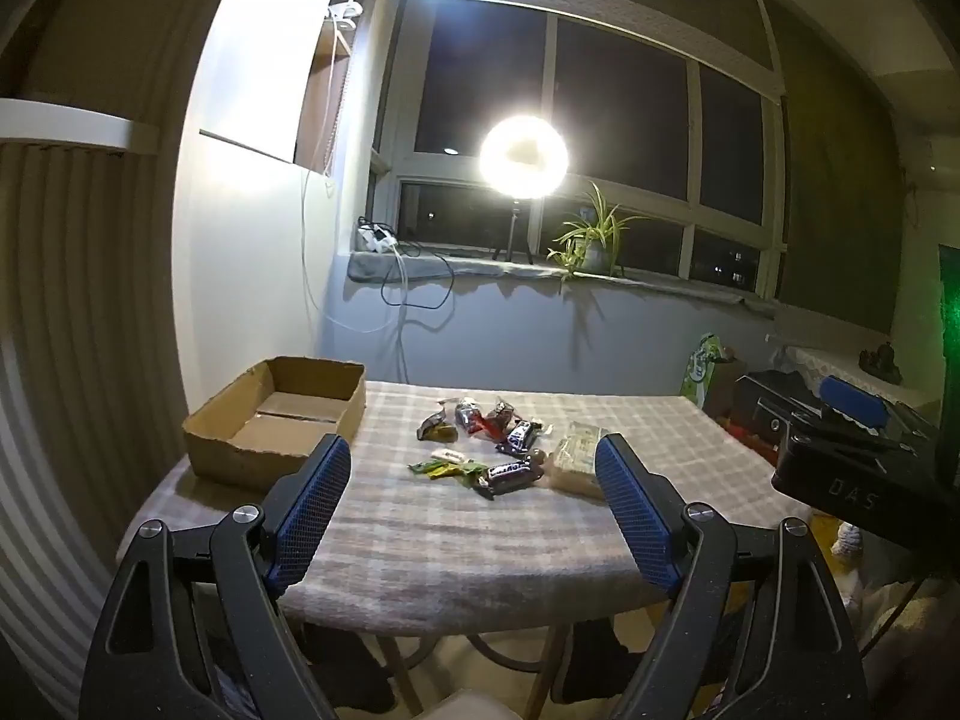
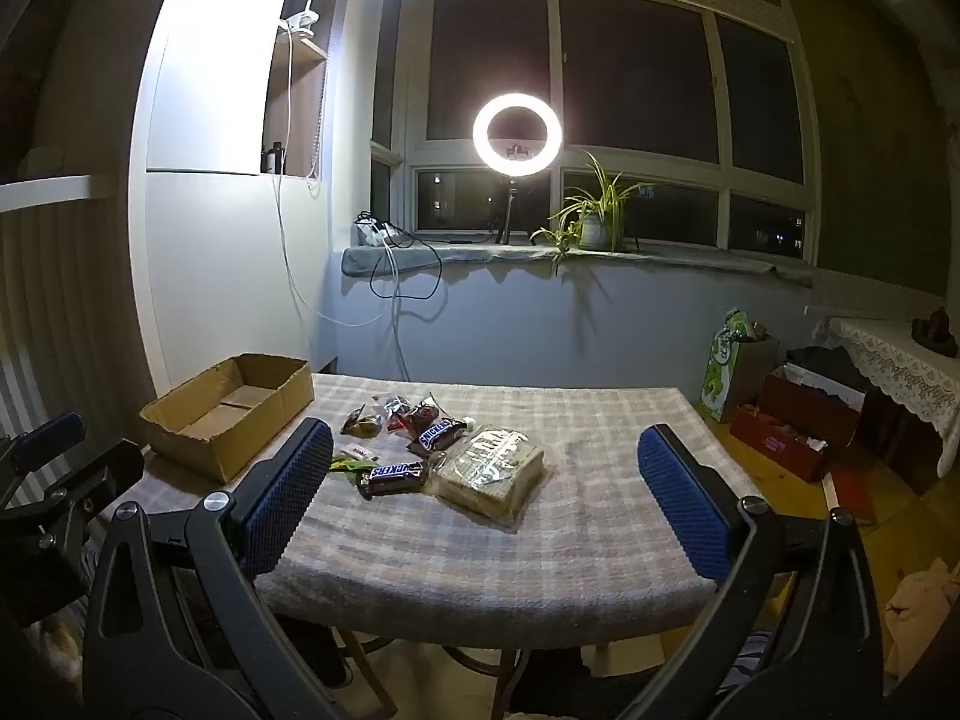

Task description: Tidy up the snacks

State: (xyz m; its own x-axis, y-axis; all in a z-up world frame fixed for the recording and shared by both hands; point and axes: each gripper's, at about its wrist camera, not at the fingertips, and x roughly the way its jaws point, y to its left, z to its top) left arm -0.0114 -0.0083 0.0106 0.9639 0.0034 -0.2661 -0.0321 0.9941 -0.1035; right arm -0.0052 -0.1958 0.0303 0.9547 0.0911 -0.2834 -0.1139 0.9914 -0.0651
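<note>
On the table (image 2: 600, 540), both grippers (image 1: 474, 510) (image 2: 486, 492) gape empty; slippery Snickers bars (image 2: 393, 475) could slide off before reaching the cardboard box (image 2: 228, 414).

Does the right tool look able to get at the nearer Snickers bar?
Probably yes: the right tool is open, the nearer Snickers bar lies uncovered on the table, nothing between them.

Ring light (image 2: 517, 135) lit on a tripod on the windowsill (image 2: 690, 258), potted spider plant (image 2: 594, 213) just right of it. Power strip (image 2: 375, 234) at the sill's left end, cables hanging down. Clip lamp (image 2: 300, 21) on the shelf, top left. Green gift bag (image 2: 729, 375) and red box (image 2: 798, 429) on the floor beyond the bench's far right corner. Plaid cloth (image 2: 600, 498) covers the bench.
</note>
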